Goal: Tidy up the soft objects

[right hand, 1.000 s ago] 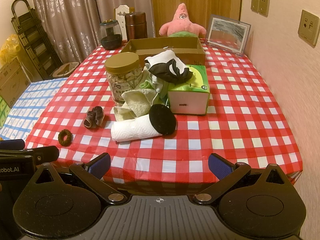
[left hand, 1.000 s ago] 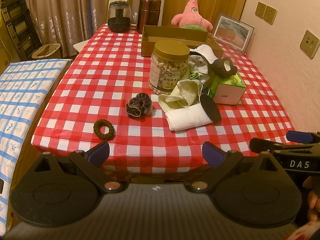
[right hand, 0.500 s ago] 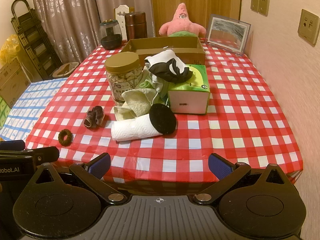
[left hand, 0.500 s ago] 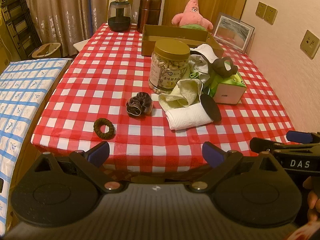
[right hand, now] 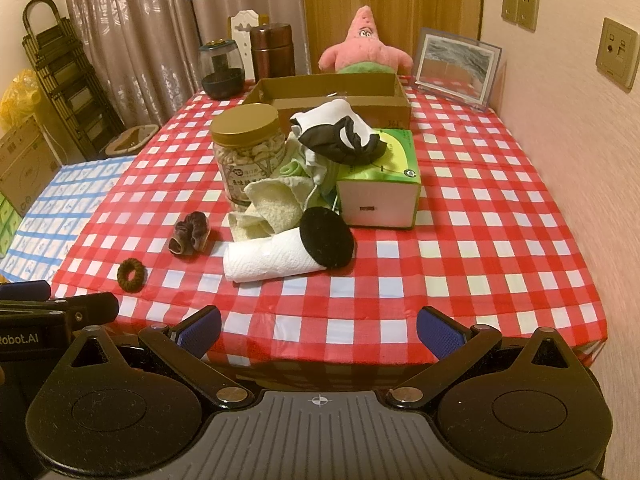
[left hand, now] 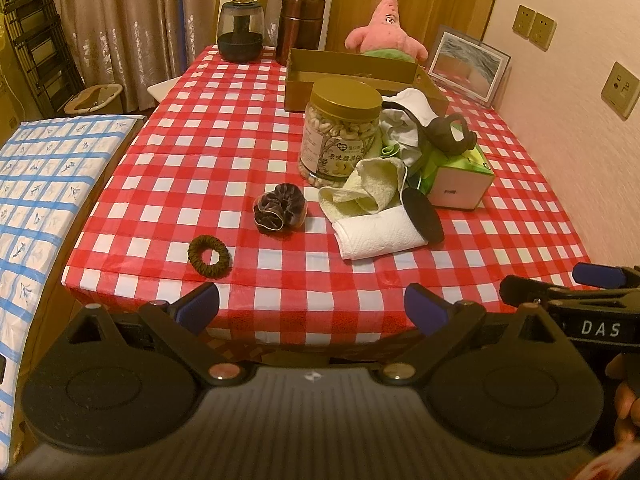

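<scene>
Grippers wait short of the table's near edge, both empty: the left gripper (left hand: 311, 305) at lower centre of its view and the right gripper (right hand: 318, 326) at lower centre of its own each hold their blue pads spread wide, nothing between them, apparently poised before a first pick. Soft things to be sorted lie mid-frame on the checked tablecloth (left hand: 208, 152). A brown hair tie (left hand: 209, 256) sits alone nearest the edge at lower left, with a dark scrunchie (left hand: 280, 208) just beyond it, both apart from the rest and so probably the easiest reach for the left gripper. To their right a heap crowds together: a white paper roll (right hand: 268, 260) lying on its side with a black round pad (right hand: 327, 237) leaning on its end, a pale yellow towel (right hand: 272, 208) slumped against a nut jar (right hand: 248, 152), and black-and-white cloth (right hand: 340, 134) draped over a green tissue box (right hand: 380, 184). Behind the heap, at upper centre, an open cardboard box (right hand: 332, 92) stands with its mouth up, the likely destination. A pink plush star (right hand: 366, 46) sits past the box at the table's far end. The jar and tissue box are rigid, likely to stay.
</scene>
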Available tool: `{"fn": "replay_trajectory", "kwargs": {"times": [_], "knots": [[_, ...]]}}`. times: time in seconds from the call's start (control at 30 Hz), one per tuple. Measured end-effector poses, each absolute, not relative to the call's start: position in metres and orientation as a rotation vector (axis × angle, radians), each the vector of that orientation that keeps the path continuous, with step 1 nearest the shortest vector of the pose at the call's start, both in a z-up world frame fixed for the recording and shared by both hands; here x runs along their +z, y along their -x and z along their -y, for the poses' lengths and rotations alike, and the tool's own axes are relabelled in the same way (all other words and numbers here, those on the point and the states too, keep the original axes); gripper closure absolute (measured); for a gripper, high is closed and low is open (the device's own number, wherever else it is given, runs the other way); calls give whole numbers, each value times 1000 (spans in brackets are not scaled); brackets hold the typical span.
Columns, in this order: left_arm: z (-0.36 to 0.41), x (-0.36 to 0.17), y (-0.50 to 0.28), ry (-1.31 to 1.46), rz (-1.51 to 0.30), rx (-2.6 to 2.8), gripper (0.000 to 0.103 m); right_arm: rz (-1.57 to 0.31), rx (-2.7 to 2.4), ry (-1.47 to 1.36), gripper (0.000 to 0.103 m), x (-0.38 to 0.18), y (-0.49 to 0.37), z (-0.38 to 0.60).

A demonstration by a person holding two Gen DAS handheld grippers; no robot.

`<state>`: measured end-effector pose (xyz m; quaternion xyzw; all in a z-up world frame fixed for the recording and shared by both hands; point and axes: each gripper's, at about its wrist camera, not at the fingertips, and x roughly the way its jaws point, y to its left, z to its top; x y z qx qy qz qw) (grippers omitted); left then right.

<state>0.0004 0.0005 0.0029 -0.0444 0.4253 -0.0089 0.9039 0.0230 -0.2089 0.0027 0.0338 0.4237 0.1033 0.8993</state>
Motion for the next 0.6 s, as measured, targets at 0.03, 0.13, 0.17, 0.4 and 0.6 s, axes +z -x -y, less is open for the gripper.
{"fn": "replay_trajectory", "kwargs": {"times": [0.03, 0.13, 0.17, 0.4, 0.6], "knots": [[-1, 3, 0, 95, -878, -18, 5, -876, 214, -70, 0, 3, -24, 209], [-8, -1, -1, 114, -880, -16, 6, -872, 216, -71, 0, 4, -25, 207], [-10, -2, -2, 114, -880, -17, 7, -870, 217, -69, 0, 3, -25, 207], [-36, -4, -14, 97, -869, -19, 7, -846, 240, -47, 0, -4, -31, 197], [-67, 10, -40, -1, -832, -61, 7, -829, 285, -26, 0, -8, -47, 176]]}}
